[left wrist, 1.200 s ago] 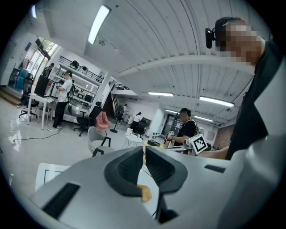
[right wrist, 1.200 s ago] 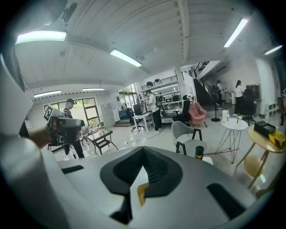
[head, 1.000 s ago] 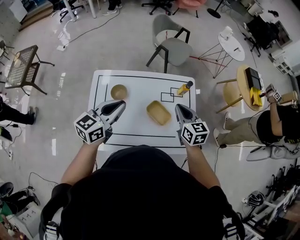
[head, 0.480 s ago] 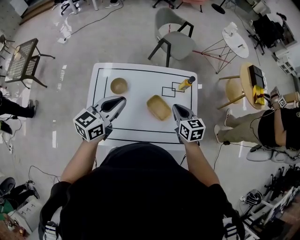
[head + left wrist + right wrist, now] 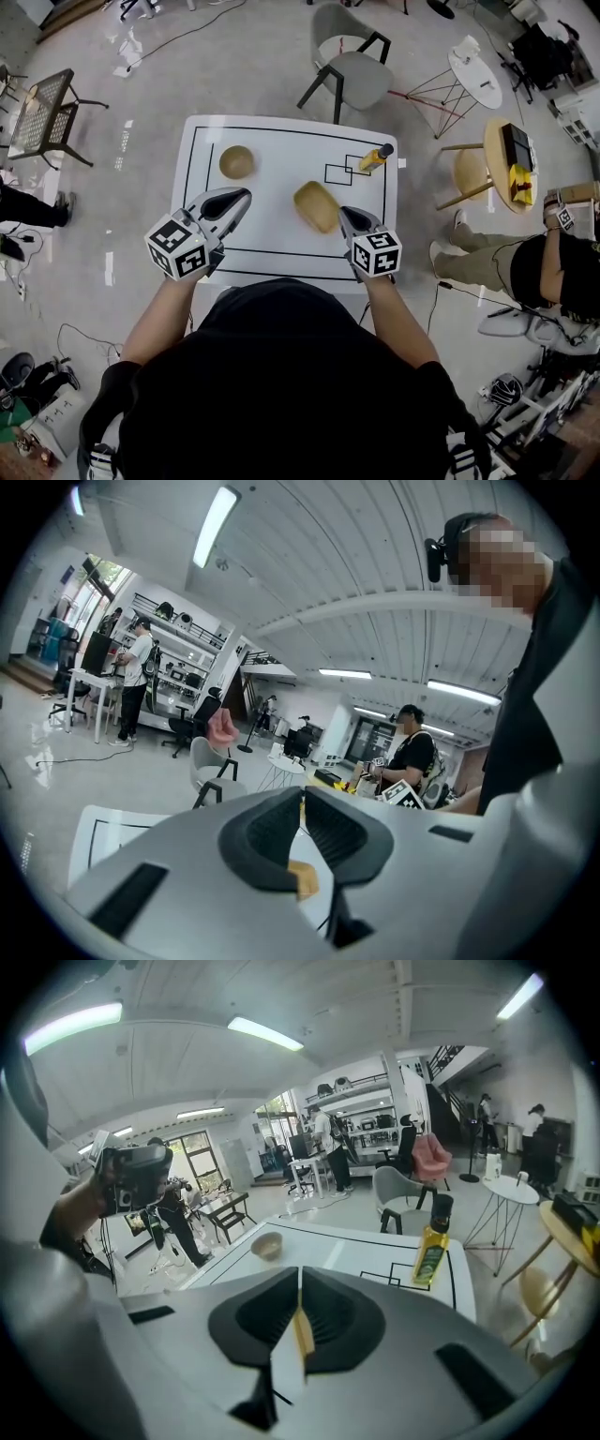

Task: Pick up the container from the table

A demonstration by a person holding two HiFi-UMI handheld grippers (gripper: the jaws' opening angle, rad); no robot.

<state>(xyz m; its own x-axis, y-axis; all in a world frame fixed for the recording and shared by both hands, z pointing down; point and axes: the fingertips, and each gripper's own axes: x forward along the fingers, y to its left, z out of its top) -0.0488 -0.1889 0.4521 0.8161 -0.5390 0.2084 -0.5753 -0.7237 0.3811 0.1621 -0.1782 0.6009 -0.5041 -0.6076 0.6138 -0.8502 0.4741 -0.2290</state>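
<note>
1. The container [image 5: 316, 206] lies open side up near the middle of the table [image 5: 272, 234]; the bowl [image 5: 236, 161] sits toward the far left corner, the bottle [image 5: 375, 157] by the far right one.
2. The right gripper [image 5: 344, 216] noses down at the container's near right rim, perhaps just short of touching (the head view is too steep to say); its jaws, a slit apart, have just been opening and clasp nothing.
3. The left gripper [image 5: 240, 196] hovers over the left half, jaws pressed together, empty.
4. To do this well: spread the right jaws further, straddle the rim wall, then clench and lift level.
5. Against a second ago, the right gripper has dropped closer to the container; the left has barely shifted
</note>
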